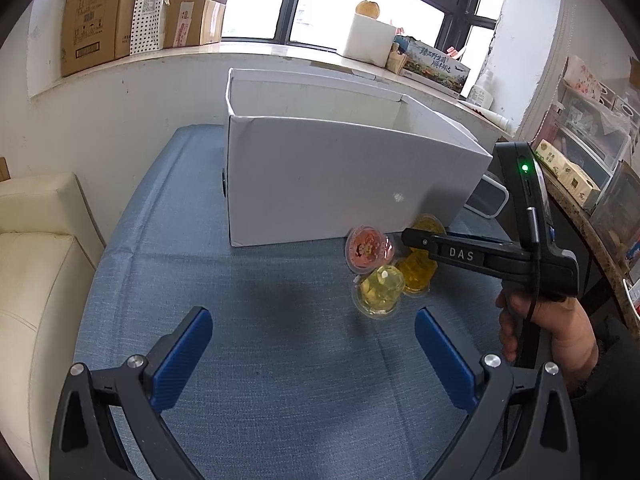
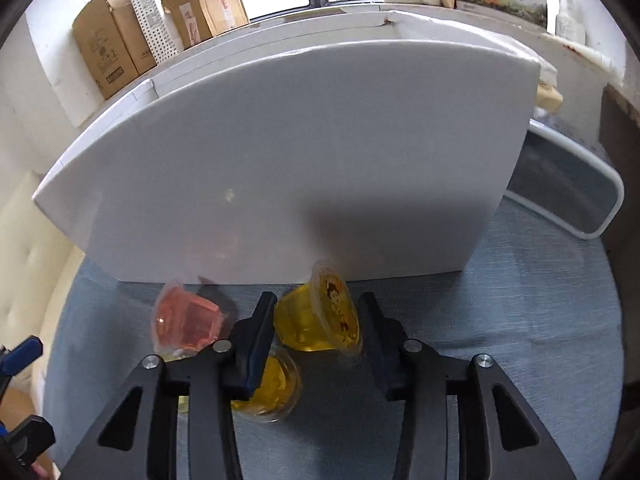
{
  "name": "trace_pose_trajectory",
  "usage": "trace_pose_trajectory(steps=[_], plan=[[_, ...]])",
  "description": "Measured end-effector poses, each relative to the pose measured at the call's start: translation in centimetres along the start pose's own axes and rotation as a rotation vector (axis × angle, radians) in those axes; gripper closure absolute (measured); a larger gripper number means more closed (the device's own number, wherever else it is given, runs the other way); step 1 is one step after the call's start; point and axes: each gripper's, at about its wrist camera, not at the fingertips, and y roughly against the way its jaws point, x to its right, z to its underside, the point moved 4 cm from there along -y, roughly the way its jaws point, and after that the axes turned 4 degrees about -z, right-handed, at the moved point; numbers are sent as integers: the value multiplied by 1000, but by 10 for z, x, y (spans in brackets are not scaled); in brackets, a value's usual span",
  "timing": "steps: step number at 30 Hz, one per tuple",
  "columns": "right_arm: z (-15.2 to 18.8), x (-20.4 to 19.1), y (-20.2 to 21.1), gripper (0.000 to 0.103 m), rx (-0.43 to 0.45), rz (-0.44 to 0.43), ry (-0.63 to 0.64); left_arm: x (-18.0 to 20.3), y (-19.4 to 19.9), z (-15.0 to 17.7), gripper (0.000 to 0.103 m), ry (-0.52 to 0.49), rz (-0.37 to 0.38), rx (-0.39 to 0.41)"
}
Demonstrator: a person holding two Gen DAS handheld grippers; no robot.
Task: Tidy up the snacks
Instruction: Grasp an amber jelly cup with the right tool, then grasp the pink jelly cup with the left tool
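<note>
Jaws: right gripper [image 2: 317, 320] narrow, straddling tipped yellow jelly cup [image 2: 320, 316]; left gripper [image 1: 314, 344] wide, empty.

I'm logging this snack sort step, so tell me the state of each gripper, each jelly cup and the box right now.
left gripper: open, holding nothing
right gripper: open, fingers either side of one yellow cup
yellow jelly cup between the fingers: sealed, on its side
pink jelly cup: sealed, tipped on its side
yellow jelly cup nearest the right wrist camera: partly hidden
pale yellow jelly cup: tilted
white box: open-topped
</note>
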Motion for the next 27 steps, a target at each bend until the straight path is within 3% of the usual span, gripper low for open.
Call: trace_pose_trajectory(steps=[7, 18, 27], plan=[[12, 20, 23, 62, 36, -59, -69, 7, -7, -3, 0, -5, 6, -6], [36, 28, 86, 63, 112, -94, -73, 39, -42, -29, 0, -16, -5, -33], [56, 39, 98, 63, 103, -84, -78, 59, -100, -44, 0, 8, -72, -139]])
